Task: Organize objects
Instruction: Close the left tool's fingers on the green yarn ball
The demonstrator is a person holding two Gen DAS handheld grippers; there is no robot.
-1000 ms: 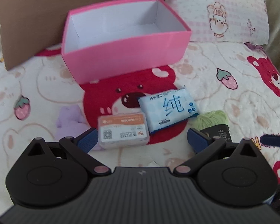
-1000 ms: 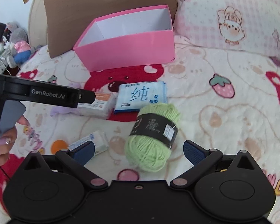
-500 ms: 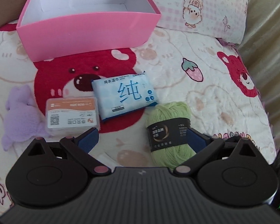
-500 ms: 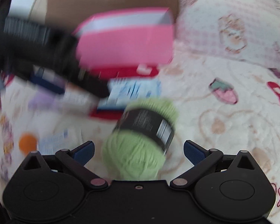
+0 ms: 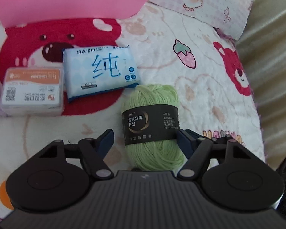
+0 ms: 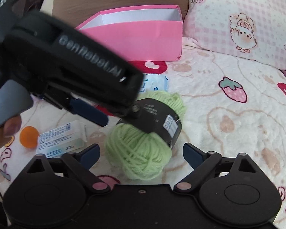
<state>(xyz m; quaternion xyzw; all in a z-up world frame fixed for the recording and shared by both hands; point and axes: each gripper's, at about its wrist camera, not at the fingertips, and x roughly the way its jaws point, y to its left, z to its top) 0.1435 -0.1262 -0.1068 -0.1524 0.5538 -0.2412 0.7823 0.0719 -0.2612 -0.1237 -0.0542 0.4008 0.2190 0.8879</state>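
Note:
A light green yarn ball (image 5: 152, 114) with a black label lies on the bear-print blanket. My left gripper (image 5: 145, 135) straddles its near half, jaws closing. Its right finger (image 5: 183, 141) touches the label's edge, and a gap remains at its left finger (image 5: 106, 137). My right gripper (image 6: 142, 149) also brackets the yarn ball (image 6: 141, 152), jaws closing, with gaps on both sides. The left tool's black housing (image 6: 76, 63) crosses the right wrist view and hides the yarn's far top. The open pink box (image 6: 139, 38) stands behind it.
A blue wipes pack (image 5: 101, 70) and an orange-white mask pack (image 5: 32, 89) lie left of the yarn. A small white box (image 6: 63, 139) and an orange ball (image 6: 28, 136) sit nearer. A person's fingers (image 6: 9, 127) hold the left tool. A pillow (image 6: 238, 19) lies at back right.
My left gripper swung right from the mask pack to the yarn, came lower and narrowed its jaws. My right gripper came lower over the yarn and narrowed slightly.

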